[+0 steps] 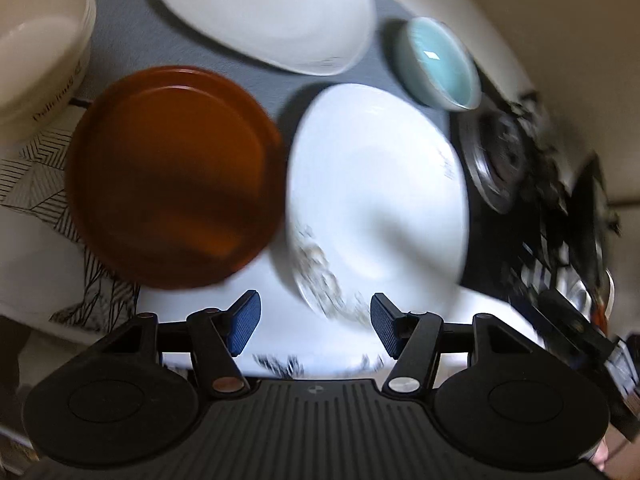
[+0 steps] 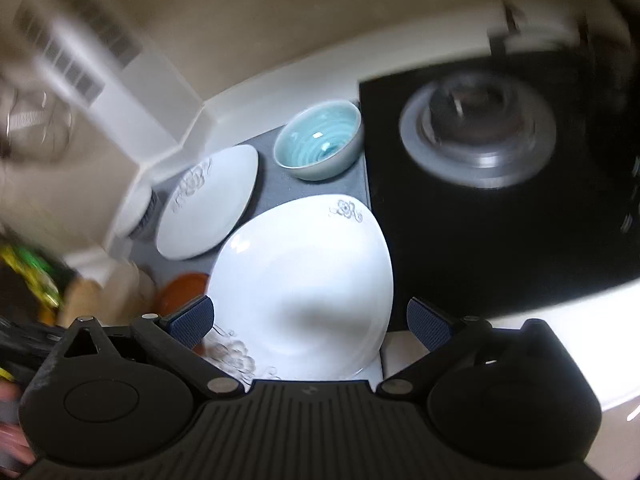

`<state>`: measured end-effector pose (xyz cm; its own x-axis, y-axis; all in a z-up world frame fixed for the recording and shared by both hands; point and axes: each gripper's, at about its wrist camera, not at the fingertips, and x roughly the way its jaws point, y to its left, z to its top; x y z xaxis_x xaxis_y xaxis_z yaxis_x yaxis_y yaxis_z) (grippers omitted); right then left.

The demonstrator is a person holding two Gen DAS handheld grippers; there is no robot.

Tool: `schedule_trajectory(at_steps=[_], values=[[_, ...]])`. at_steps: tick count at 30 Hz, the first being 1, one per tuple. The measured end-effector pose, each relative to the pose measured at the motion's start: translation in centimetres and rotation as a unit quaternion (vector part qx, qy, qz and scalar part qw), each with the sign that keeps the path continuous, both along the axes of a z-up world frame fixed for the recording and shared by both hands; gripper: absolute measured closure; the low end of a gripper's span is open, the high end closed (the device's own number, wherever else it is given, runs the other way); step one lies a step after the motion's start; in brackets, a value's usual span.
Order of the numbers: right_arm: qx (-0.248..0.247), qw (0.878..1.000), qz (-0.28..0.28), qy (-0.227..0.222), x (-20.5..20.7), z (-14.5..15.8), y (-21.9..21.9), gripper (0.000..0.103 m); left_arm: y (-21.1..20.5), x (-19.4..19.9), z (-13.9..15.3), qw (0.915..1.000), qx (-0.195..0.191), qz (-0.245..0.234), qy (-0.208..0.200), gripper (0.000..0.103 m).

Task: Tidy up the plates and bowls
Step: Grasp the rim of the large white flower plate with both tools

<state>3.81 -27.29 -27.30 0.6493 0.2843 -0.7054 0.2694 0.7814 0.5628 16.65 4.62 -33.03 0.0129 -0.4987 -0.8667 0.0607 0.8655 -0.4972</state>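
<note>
Both grippers, left [image 1: 316, 326] and right [image 2: 310, 322], hover with jaws spread, pinching nothing, above the near white plate [image 2: 304, 280], which lies on the counter [image 2: 420, 350] touching the orange plate [image 1: 172, 176]. Closing carelessly could nudge it against that neighbour or the stove [image 2: 480, 136].

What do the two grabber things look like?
The left gripper and right gripper look alike: black plastic, ribbed in the middle, with round discs at the sides, jointed black arms with silver and copper pins, and blue textured pads on the fingertips.
</note>
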Motion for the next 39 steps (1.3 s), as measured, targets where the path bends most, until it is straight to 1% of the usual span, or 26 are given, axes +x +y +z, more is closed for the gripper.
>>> schedule_trajectory(at_steps=[1,3,4,5,6,8,9,10,11,13,16,19,21,23,24,25,26,28,30,31,32,34,36,37,38,39], values=[[0.008,1.0,0.001,0.009,0.3,-0.7,-0.8,0.001,-0.3,0.4,-0.7,0.9999,0.008,0.005,0.007,0.04],[0.023,0.999,0.0,0.023,1.2,-2.0,-2.4,0.015,-1.1,0.7,-1.5,0.9995,0.023,0.015,0.015,0.04],[0.033,0.999,0.001,0.032,1.7,-2.7,-3.3,0.024,-1.3,0.9,-2.0,0.999,0.03,0.024,0.02,0.04],[0.04,0.998,0.007,0.04,2.1,-3.5,-4.3,0.027,-1.6,1.0,-2.6,0.9983,0.037,0.035,0.029,0.041],[0.044,0.998,0.016,0.044,2.5,-4.1,-5.1,0.028,-1.8,1.1,-3.0,0.9975,0.039,0.048,0.033,0.041],[0.036,0.998,0.043,0.039,3.7,-4.9,-5.7,0.033,-2.1,1.3,-3.3,0.9968,0.033,0.067,0.03,0.049],[0.03,0.997,0.052,0.038,4.4,-5.2,-5.8,0.035,-2.4,1.4,-3.5,0.9964,0.029,0.074,0.031,0.058],[0.027,0.997,0.057,0.04,5.0,-5.5,-6.1,0.042,-2.6,1.6,-3.6,0.9959,0.022,0.08,0.037,0.065],[0.028,0.997,0.06,0.043,5.5,-5.8,-6.2,0.051,-2.7,1.8,-3.8,0.995,0.015,0.089,0.045,0.065],[0.032,0.996,0.071,0.048,6.7,-6.5,-6.0,0.057,-3.1,2.4,-3.6,0.9938,0.026,0.098,0.046,0.065],[0.015,0.994,0.09,0.059,7.9,-7.4,-5.3,0.075,-3.5,3.8,-3.6,0.9932,0.028,0.102,0.047,0.064],[0.032,0.992,0.101,0.065,8.6,-8.4,-5.1,0.091,-3.7,4.6,-3.7,0.9925,0.028,0.105,0.057,0.063],[0.024,0.992,0.109,0.065,8.9,-8.3,-4.8,0.092,-3.9,4.6,-3.3,0.9928,0.039,0.103,0.048,0.063],[0.019,0.989,0.127,0.074,8.9,-8.1,-4.7,0.092,-4.7,4.3,-2.8,0.9949,0.055,0.081,0.026,0.063],[0.021,0.988,0.132,0.077,8.8,-8.0,-4.9,0.093,-4.6,3.7,-2.5,0.9955,0.062,0.068,0.023,0.063],[0.023,0.987,0.137,0.077,8.4,-7.8,-5.1,0.093,-4.9,3.3,-2.4,0.996,0.065,0.057,0.024,0.063],[0.025,0.987,0.139,0.074,8.1,-7.6,-5.3,0.097,-5.1,2.9,-2.4,0.9962,0.068,0.048,0.024,0.063],[0.028,0.989,0.133,0.061,7.4,-7.3,-5.9,0.097,-5.2,2.6,-2.2,0.9965,0.073,0.034,0.022,0.063],[0.025,0.989,0.136,0.06,7.3,-7.3,-6.0,0.097,-5.6,3.0,-2.2,0.9962,0.078,0.023,0.029,0.06],[0.019,0.988,0.141,0.06,7.5,-7.3,-5.8,0.097,-5.9,3.5,-2.3,0.9962,0.077,0.021,0.034,0.056],[0.017,0.987,0.144,0.063,7.7,-7.4,-5.7,0.097,-5.9,3.8,-2.4,0.9965,0.071,0.019,0.039,0.047],[0.028,0.986,0.143,0.077,8.2,-7.8,-5.6,0.096,-6.3,4.6,-2.5,0.9973,0.061,0.013,0.041,0.04],[0.041,0.985,0.146,0.087,8.4,-8.5,-5.5,0.094,-6.5,5.3,-2.6,0.9979,0.049,0.01,0.041,0.031],[0.045,0.984,0.146,0.088,8.4,-8.8,-5.3,0.093,-6.6,5.7,-2.8,0.9982,0.037,0.009,0.045,0.022],[0.049,0.985,0.145,0.084,8.4,-8.9,-5.3,0.092,-6.7,6.0,-3.0,0.9984,0.027,0.008,0.05,0.018],[0.05,0.985,0.144,0.08,8.3,-9.0,-5.2,0.092,-7.0,6.1,-3.1,0.9984,0.03,0.006,0.047,0.019]])
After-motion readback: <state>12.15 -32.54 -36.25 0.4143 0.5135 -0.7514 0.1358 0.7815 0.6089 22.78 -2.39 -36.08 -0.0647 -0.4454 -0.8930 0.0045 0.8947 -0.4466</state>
